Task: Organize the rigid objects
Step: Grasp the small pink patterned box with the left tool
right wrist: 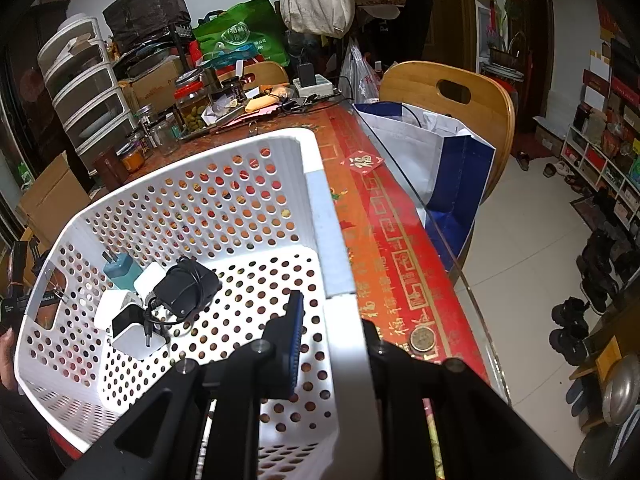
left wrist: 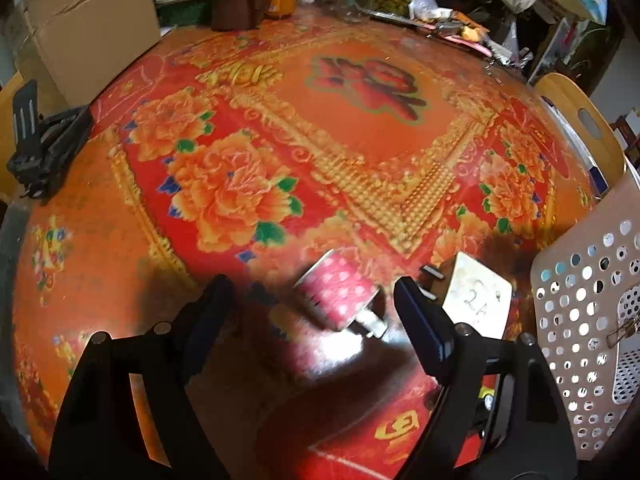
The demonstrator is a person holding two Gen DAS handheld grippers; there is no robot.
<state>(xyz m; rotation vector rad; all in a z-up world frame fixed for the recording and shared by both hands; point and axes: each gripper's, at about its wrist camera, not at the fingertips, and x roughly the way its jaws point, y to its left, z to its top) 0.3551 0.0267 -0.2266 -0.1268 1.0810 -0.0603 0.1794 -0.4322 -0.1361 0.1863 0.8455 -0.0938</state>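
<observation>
L gripper (left wrist: 308,304) jaws apart round pink charger (left wrist: 338,296), untouched; R gripper (right wrist: 332,312) clamped on basket (right wrist: 336,248) wall.

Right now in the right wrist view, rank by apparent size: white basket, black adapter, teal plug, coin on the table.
1. white basket, far the largest
2. black adapter
3. teal plug
4. coin

The teal plug and coin look close in size, and the plug is partly hidden, so that order is unsure.
</observation>
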